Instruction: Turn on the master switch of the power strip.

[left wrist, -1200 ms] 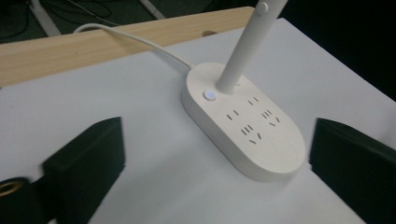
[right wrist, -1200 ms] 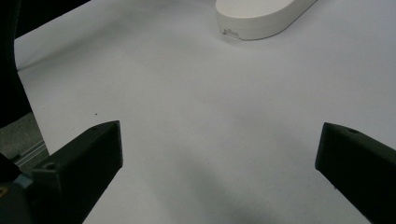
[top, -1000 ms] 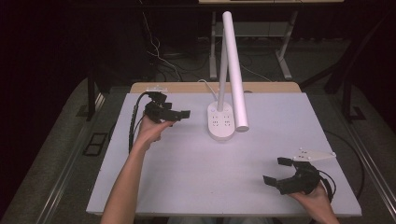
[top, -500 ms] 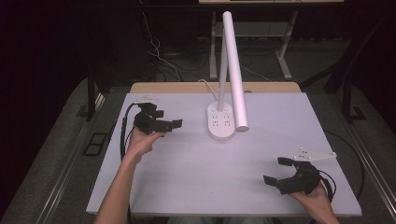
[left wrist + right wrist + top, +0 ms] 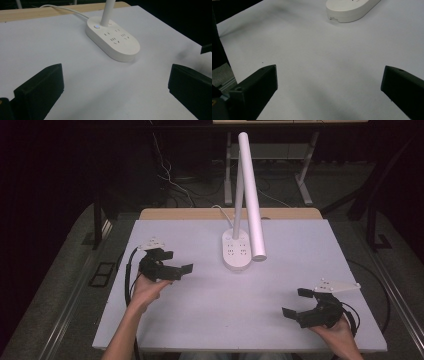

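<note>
The left gripper [image 5: 177, 262] has its black jaws spread wide and empty above the white surface [image 5: 210, 320]. Ahead of them, a white oval lamp base with sockets [image 5: 113, 40] rests well apart. The right gripper [image 5: 298, 302] jaws also gape wide, grasping nothing.

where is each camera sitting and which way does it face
High view: above the person's side, facing forward and down on the table; shows both forearms, left claw, right claw.
Left gripper view: rides the left claw, jaws wide, facing the lamp base.
Right gripper view: rides the right claw, jaws wide, facing across the table.
All three views share the lamp base.
</note>
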